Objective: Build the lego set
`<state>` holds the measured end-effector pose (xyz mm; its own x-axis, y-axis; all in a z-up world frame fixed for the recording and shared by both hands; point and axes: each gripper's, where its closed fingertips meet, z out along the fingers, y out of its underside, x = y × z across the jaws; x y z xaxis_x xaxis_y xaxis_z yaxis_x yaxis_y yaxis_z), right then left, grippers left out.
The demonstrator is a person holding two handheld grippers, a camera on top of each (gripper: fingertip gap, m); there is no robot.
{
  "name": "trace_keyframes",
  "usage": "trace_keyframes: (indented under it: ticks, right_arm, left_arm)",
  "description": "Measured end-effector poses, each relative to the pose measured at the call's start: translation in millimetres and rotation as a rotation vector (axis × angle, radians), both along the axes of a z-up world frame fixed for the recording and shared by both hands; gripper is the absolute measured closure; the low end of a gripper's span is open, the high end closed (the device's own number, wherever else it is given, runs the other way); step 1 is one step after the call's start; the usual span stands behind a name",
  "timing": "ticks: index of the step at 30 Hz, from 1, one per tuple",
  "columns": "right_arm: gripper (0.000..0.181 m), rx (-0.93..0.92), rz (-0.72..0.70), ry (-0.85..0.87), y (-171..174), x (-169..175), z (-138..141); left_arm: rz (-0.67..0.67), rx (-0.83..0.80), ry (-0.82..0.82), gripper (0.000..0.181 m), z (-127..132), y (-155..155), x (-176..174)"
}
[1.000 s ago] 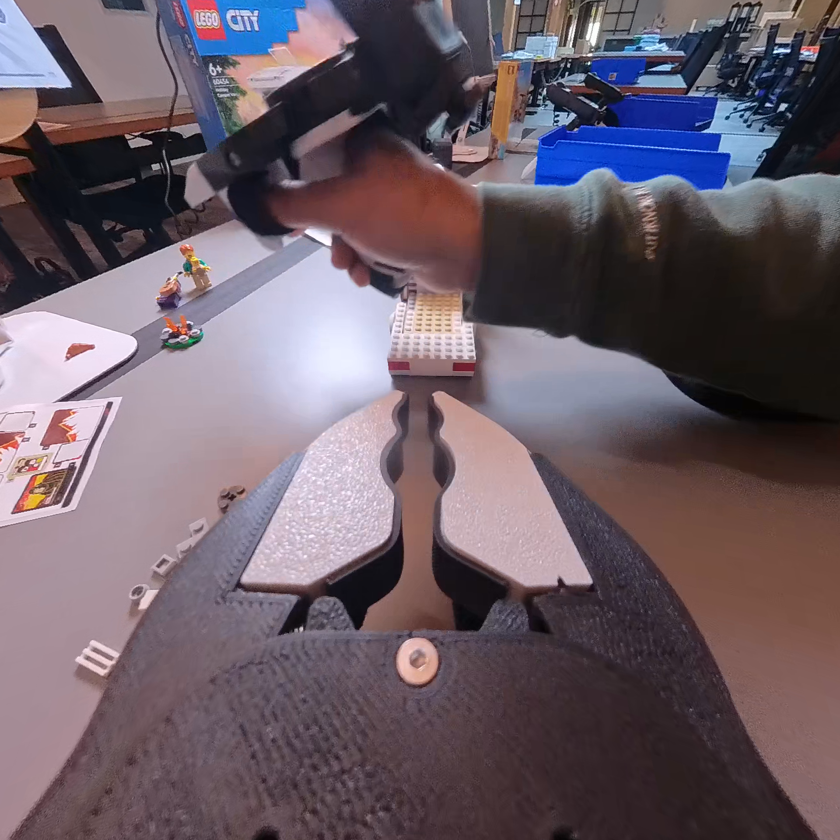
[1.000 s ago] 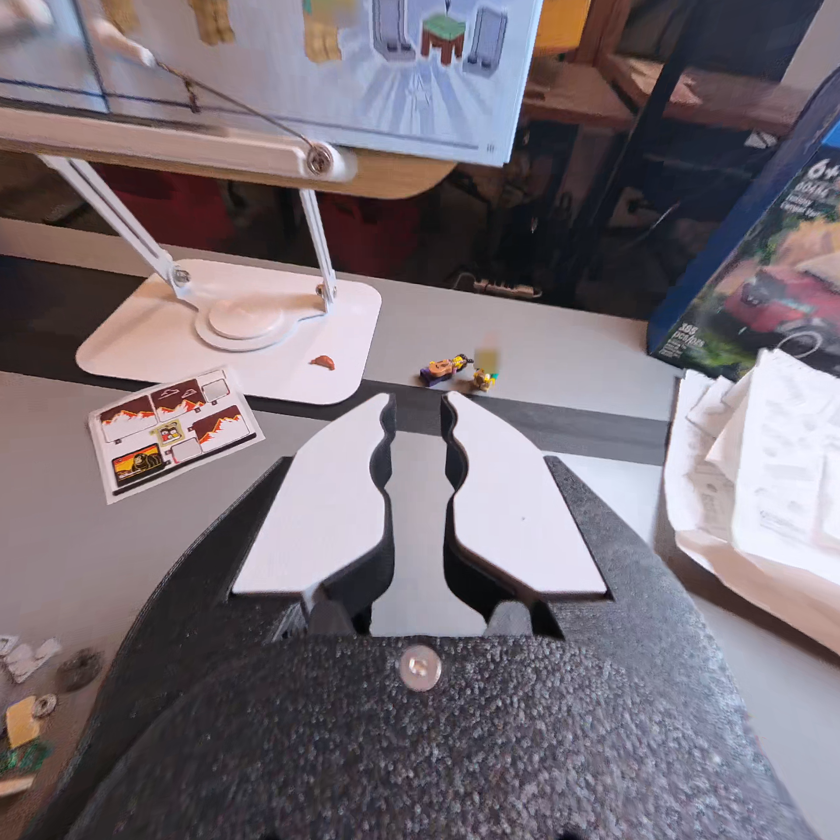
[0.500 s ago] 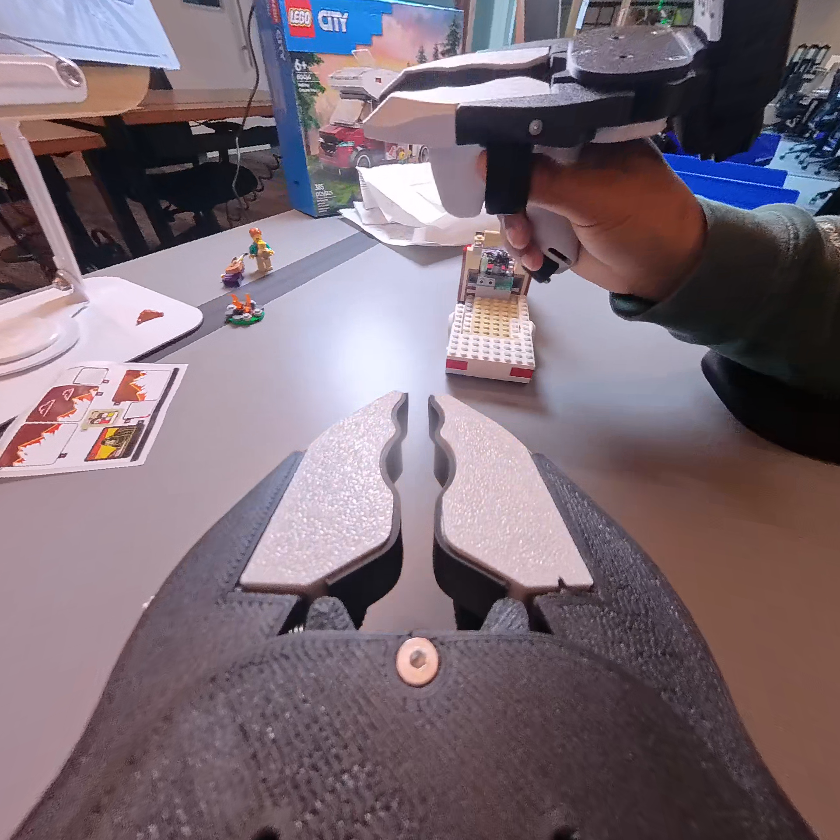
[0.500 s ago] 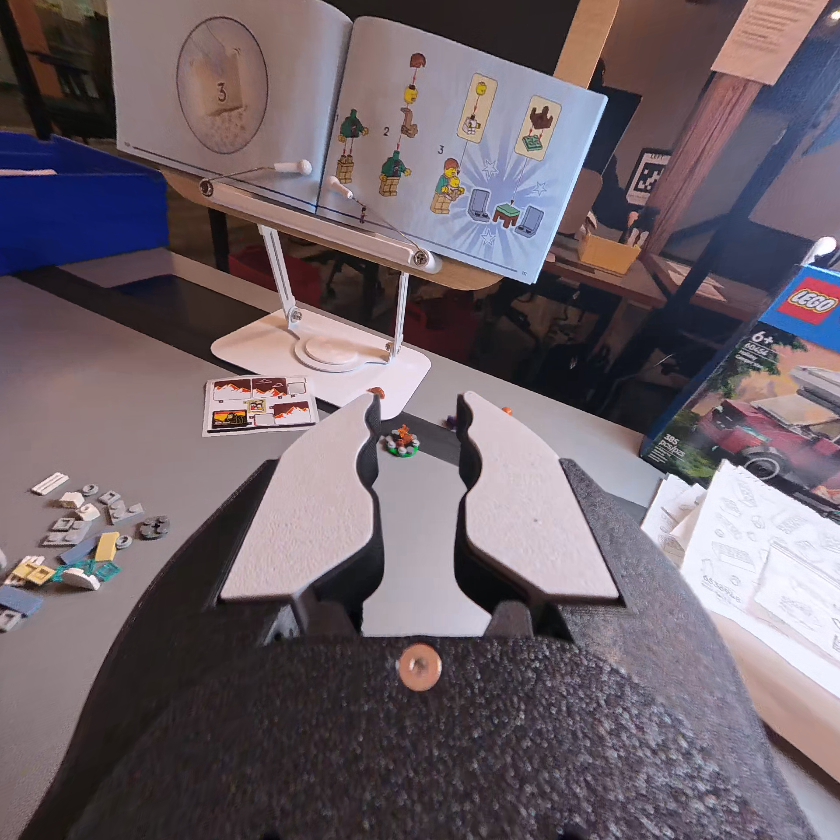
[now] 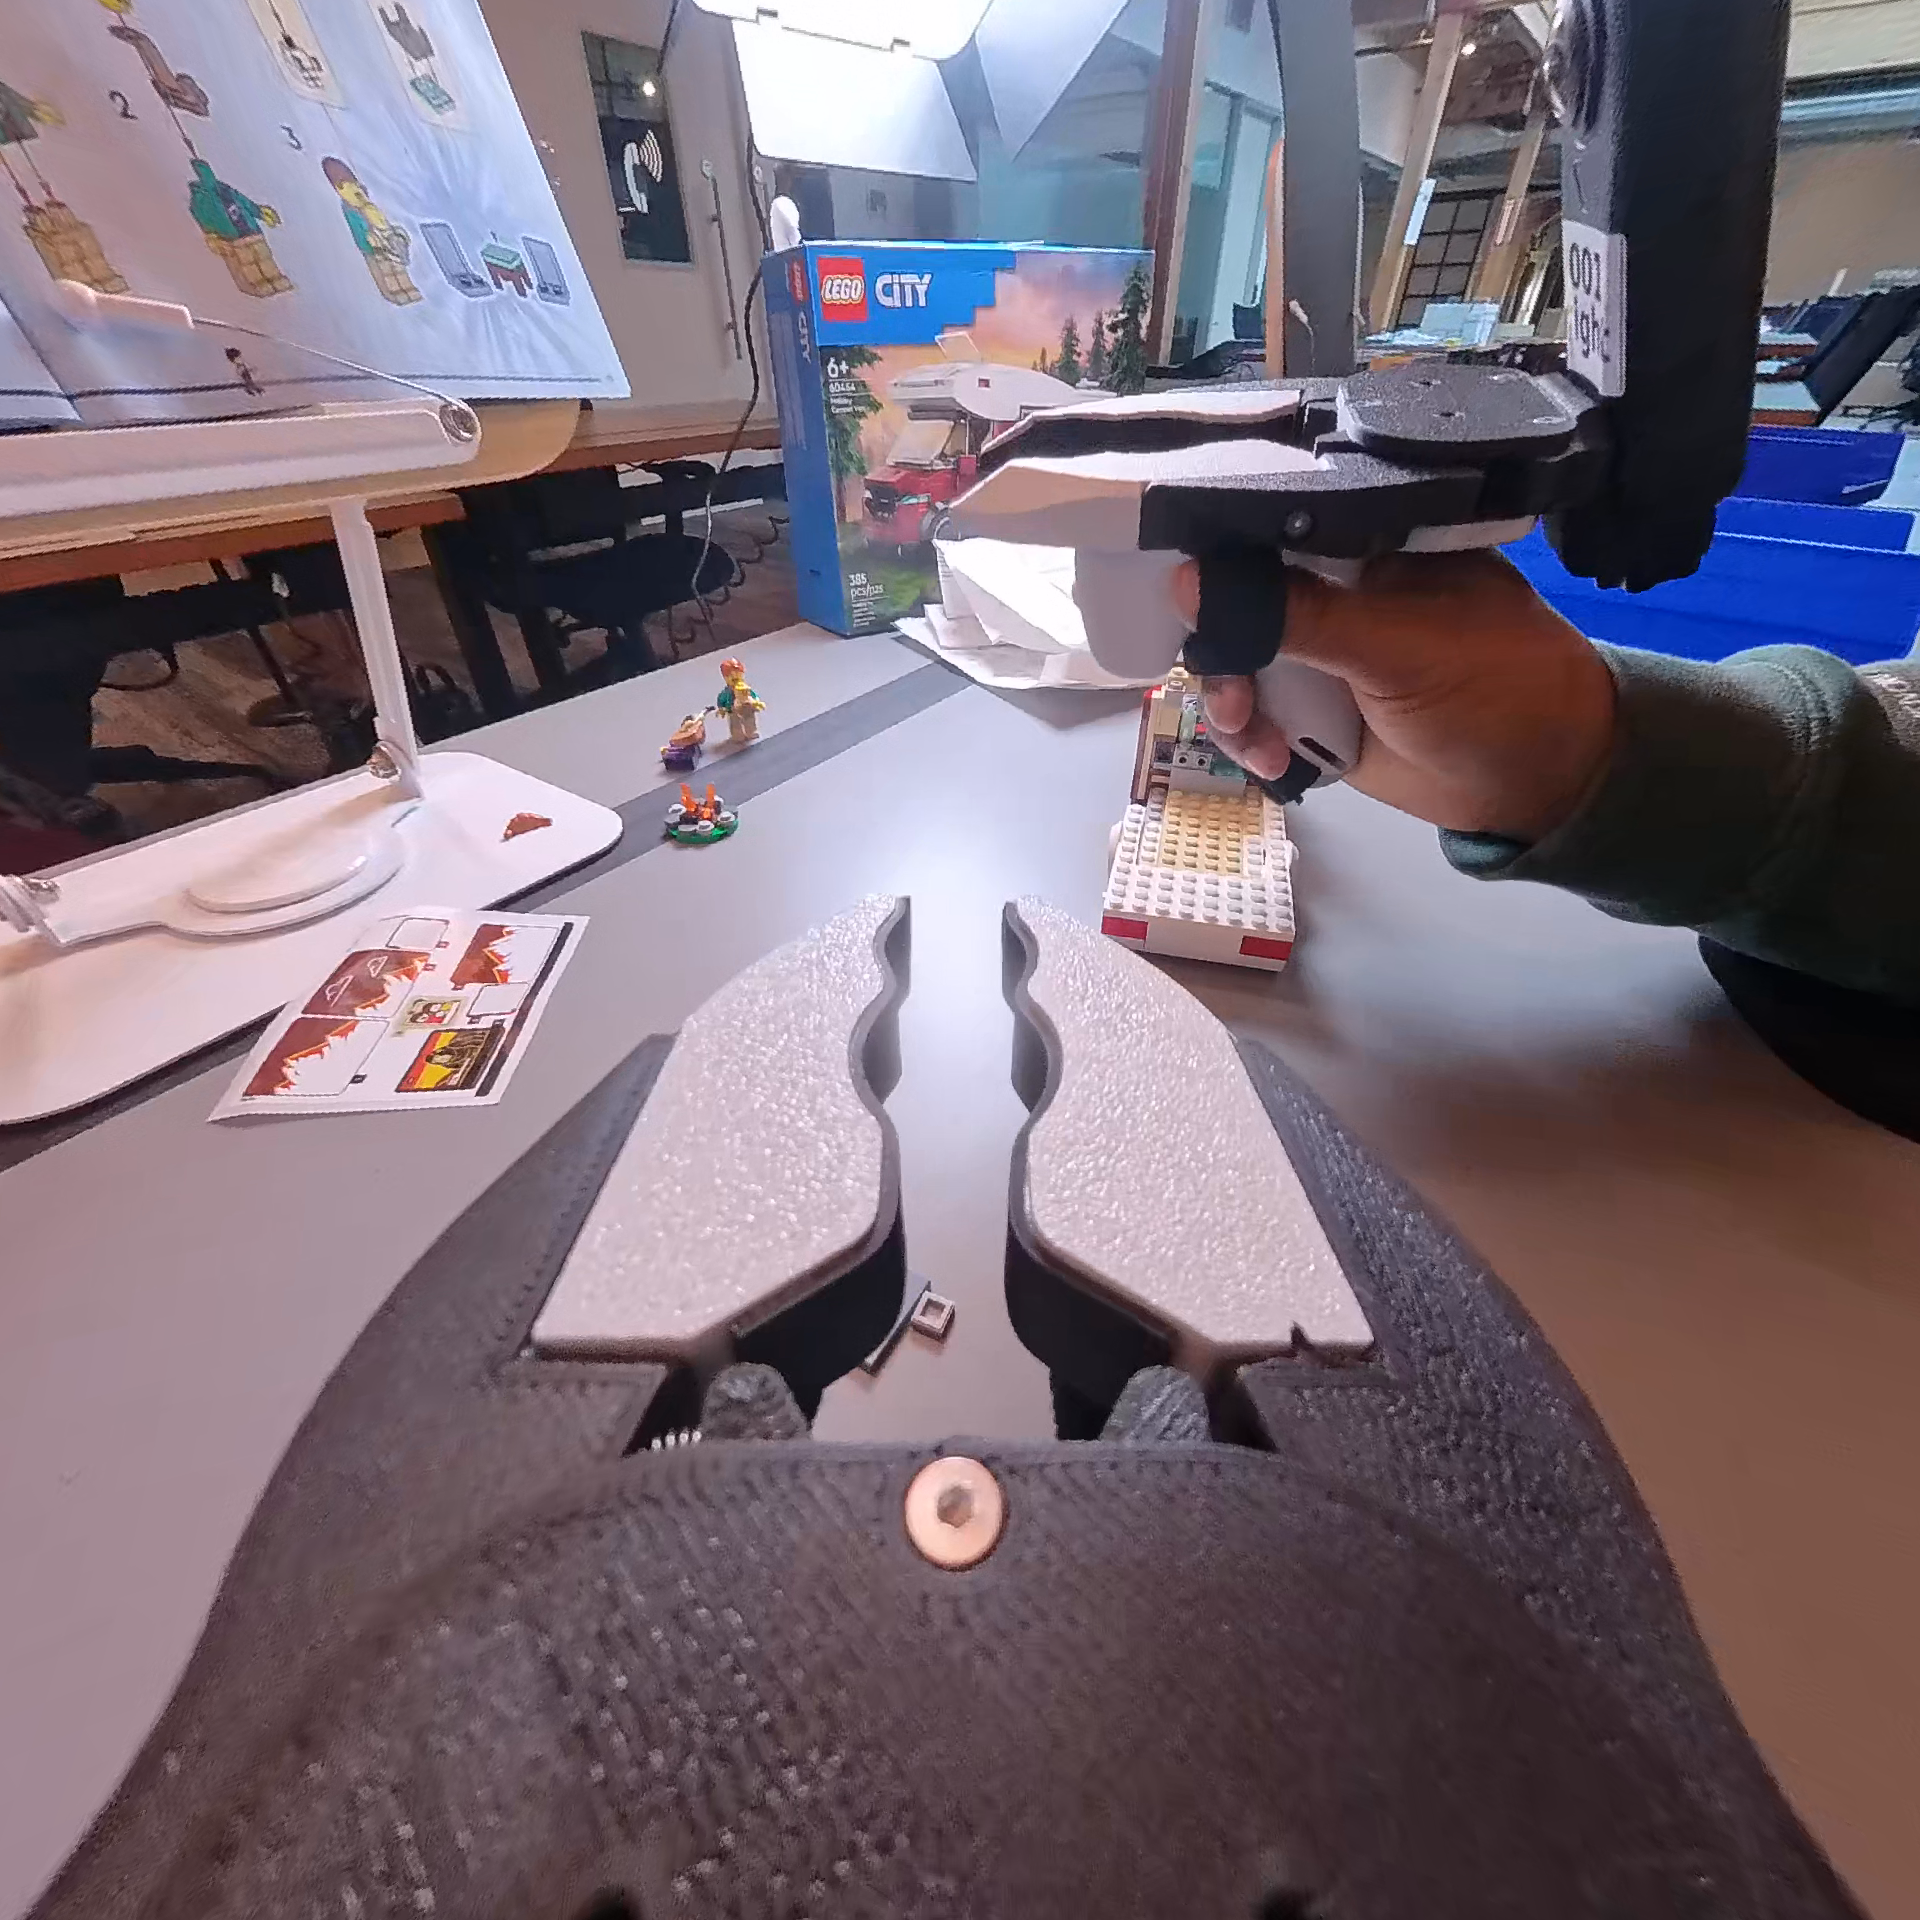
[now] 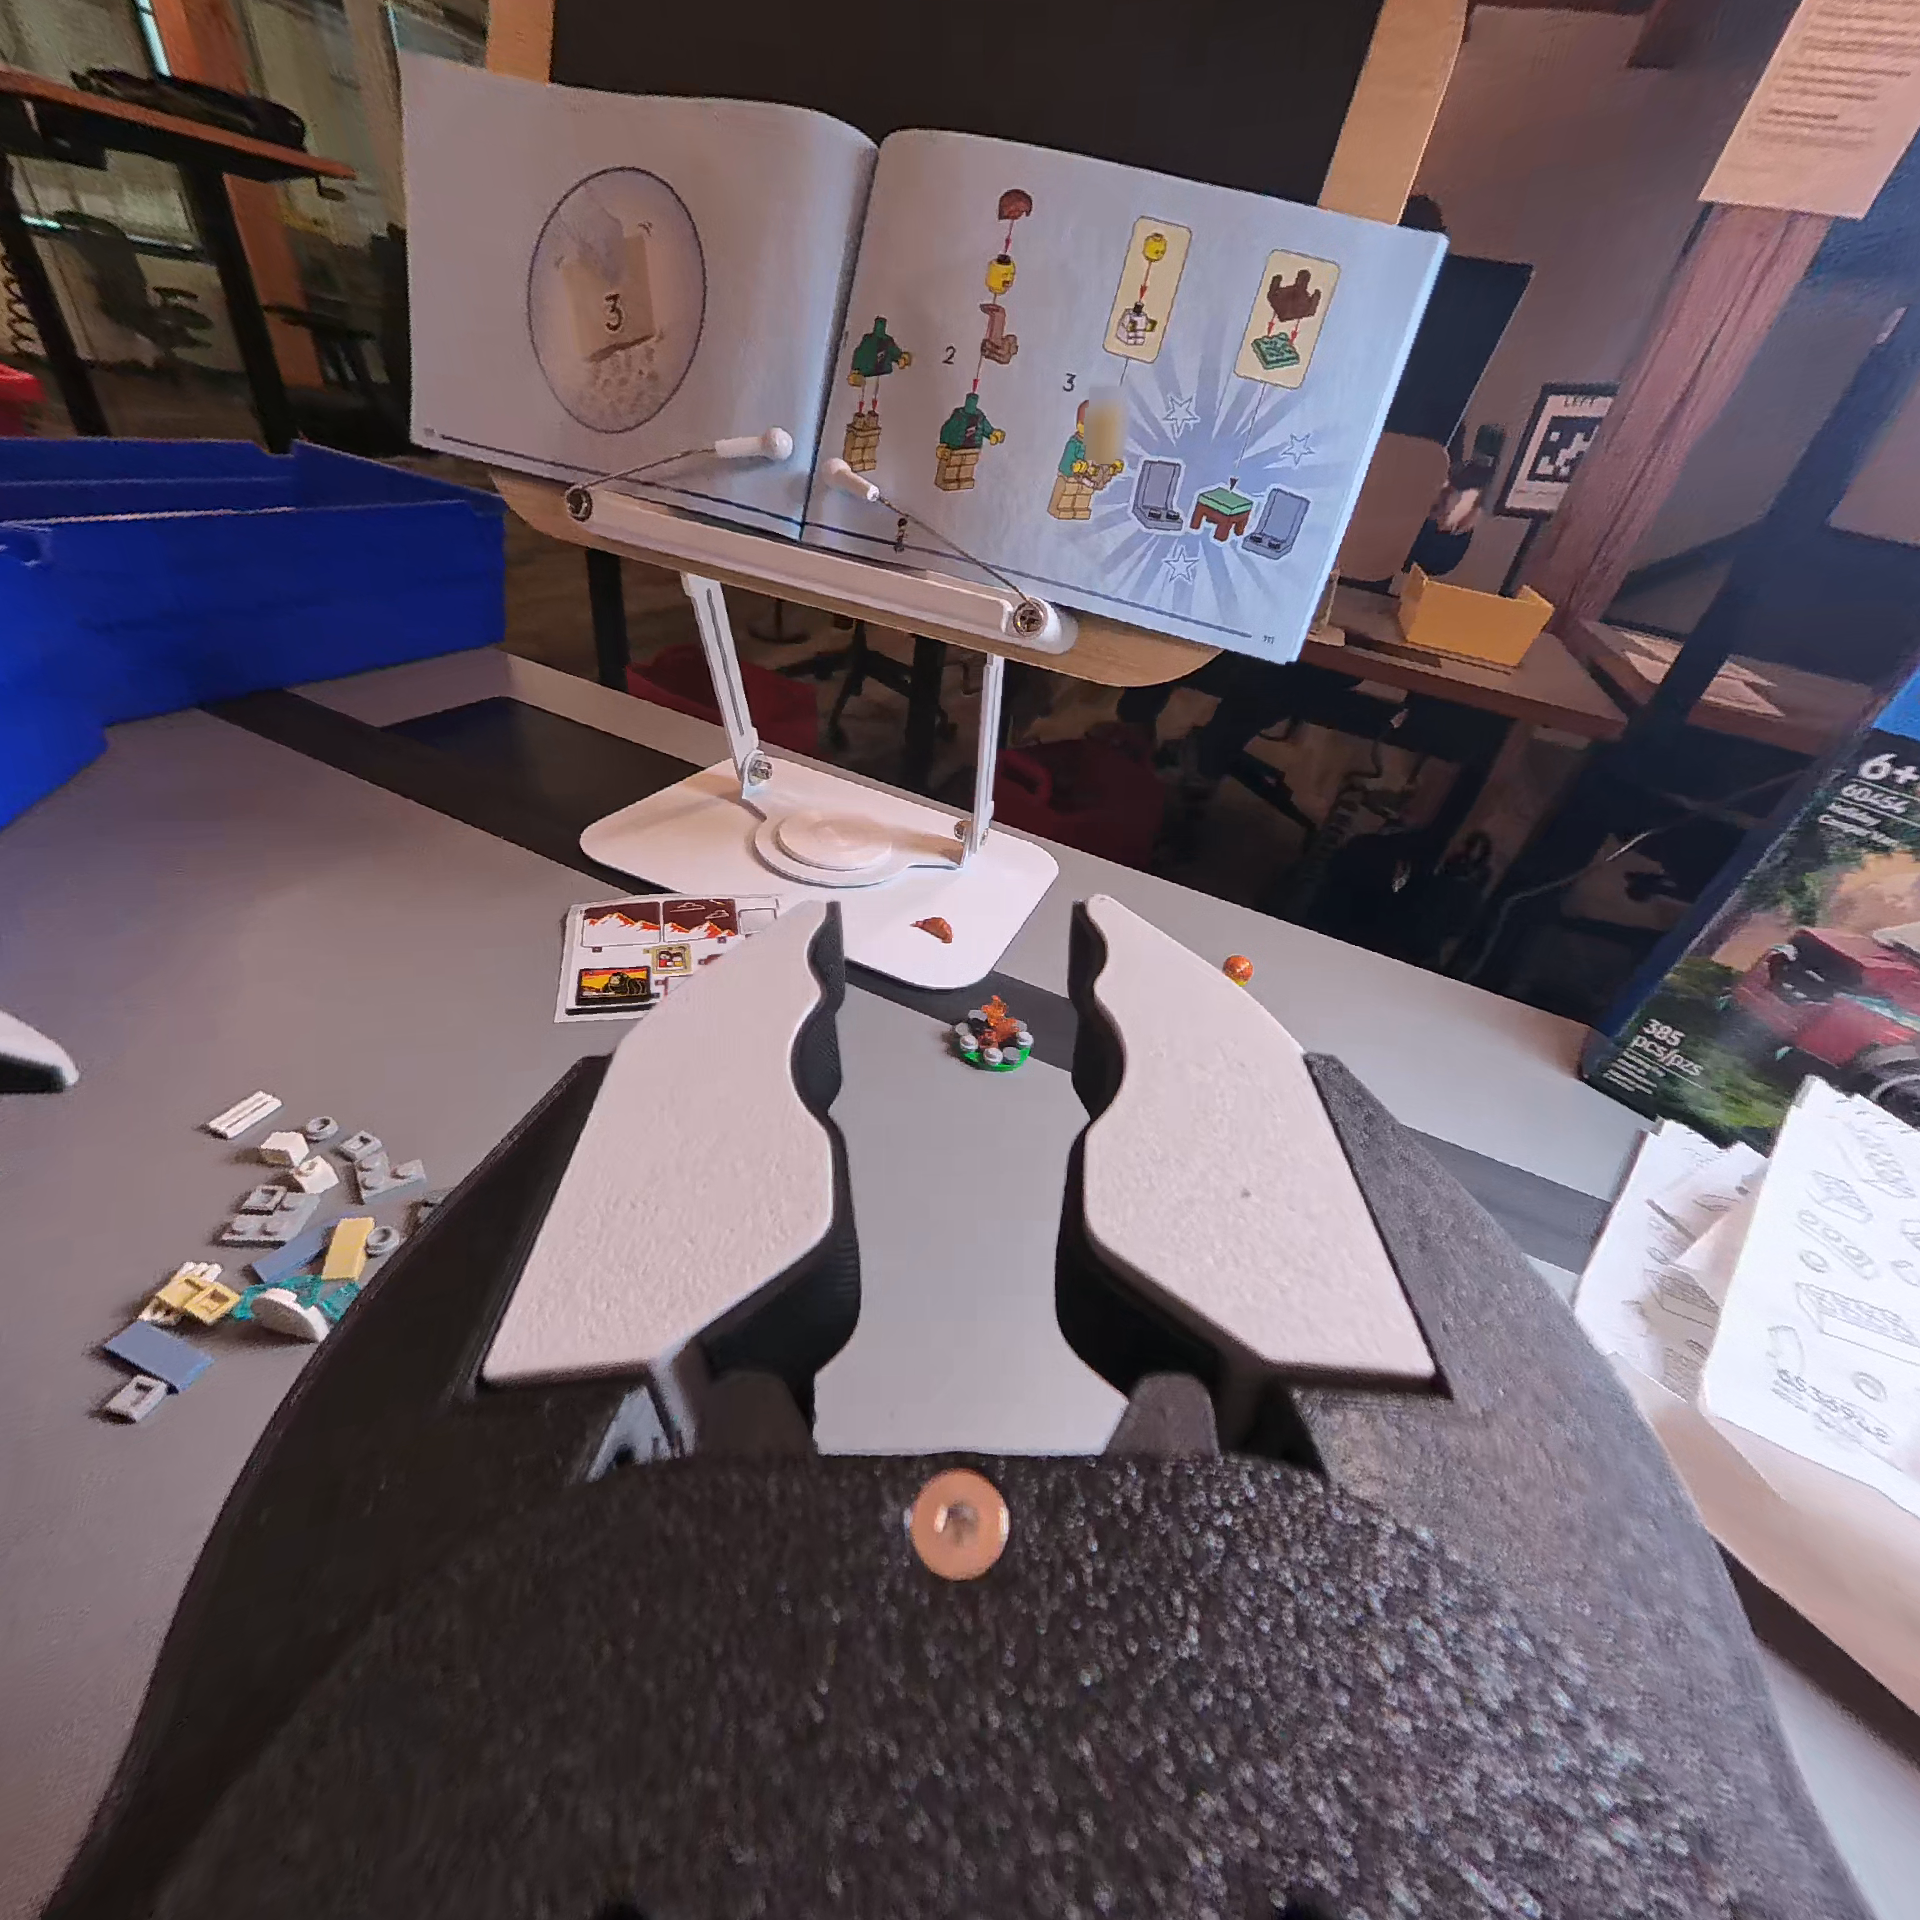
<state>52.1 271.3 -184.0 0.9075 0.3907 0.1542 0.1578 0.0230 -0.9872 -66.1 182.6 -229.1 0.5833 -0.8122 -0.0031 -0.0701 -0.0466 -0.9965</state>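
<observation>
We hold our right gripper (image 6: 954, 914), jaws parted and empty, toward the white book stand (image 6: 831, 831); the campfire piece (image 6: 992, 1034) sits just before its base, loose bricks (image 6: 260, 1236) lie left.

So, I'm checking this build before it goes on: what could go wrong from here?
The loose pieces lie scattered beside the right gripper; a sweep could knock them about. The left gripper hangs over one small tile, easily dragged. The sticker sheet lies loose and could slide.
</observation>
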Motion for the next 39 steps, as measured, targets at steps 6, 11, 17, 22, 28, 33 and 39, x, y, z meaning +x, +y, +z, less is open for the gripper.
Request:
trace_keyframes:
  ticks: [6,11,17,22,28,33,39]
  right_arm:
    - [0.136,0.01,0.018,-0.001,-5,-4,0]
    - [0.132,0.058,0.033,0.009,-12,-7,13]
    - [0.134,0.12,-0.017,-0.004,25,-12,57]
    - [0.148,0.181,-0.046,0.034,96,-10,99]
    - [0.176,0.168,-0.114,-0.007,172,1,114]
    - [0.177,0.141,-0.142,-0.018,199,4,110]
    - [0.176,0.138,-0.147,-0.042,209,2,109]
  left_arm:
    - [0.041,0.037,0.006,0.158,6,2,-4]
    - [0.114,0.108,0.0,0.155,21,5,-15]
    - [0.142,0.095,0.01,0.154,17,11,-17]
    - [0.156,0.122,0.042,0.154,16,8,-20]
    - [0.154,0.1,0.042,0.155,12,11,-22]
    - [0.13,0.074,0.035,0.155,8,11,-20]
    - [0.114,0.042,0.029,0.155,3,12,-19]
